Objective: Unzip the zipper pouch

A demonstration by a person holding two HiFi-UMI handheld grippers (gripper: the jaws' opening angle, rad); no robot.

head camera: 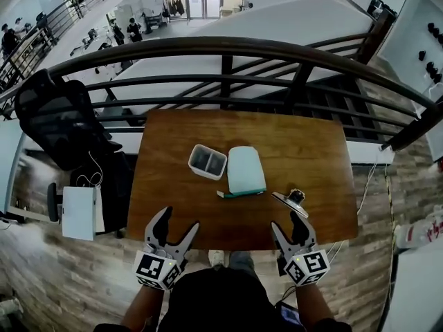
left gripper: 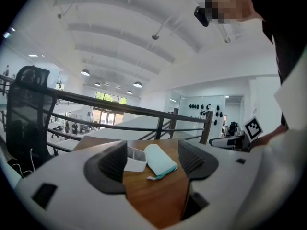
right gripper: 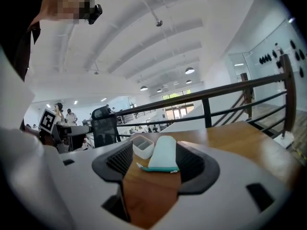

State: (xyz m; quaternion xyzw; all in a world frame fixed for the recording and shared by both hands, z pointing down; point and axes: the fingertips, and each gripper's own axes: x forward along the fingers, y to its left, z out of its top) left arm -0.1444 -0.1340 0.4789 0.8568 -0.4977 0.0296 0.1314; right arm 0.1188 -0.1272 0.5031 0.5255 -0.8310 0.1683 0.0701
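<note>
The zipper pouch (head camera: 246,169) is pale mint with a darker teal zipper edge. It lies flat in the middle of the wooden table (head camera: 173,206), zipper edge toward me and a small tab sticking out at that edge's left end. My left gripper (head camera: 179,218) hovers over the table's near edge, left of the pouch, jaws open and empty. My right gripper (head camera: 287,221) hovers at the near right, also open and empty. In the left gripper view the pouch (left gripper: 160,160) lies well ahead between the open jaws of that gripper (left gripper: 152,159). In the right gripper view the pouch (right gripper: 163,154) lies ahead of the right gripper (right gripper: 149,161).
A small clear square container (head camera: 207,161) stands just left of the pouch, touching or nearly so. A small black-and-silver object (head camera: 293,199) lies near the right gripper. A dark metal railing (head camera: 228,47) runs behind the table. A black office chair (head camera: 55,116) stands at the left.
</note>
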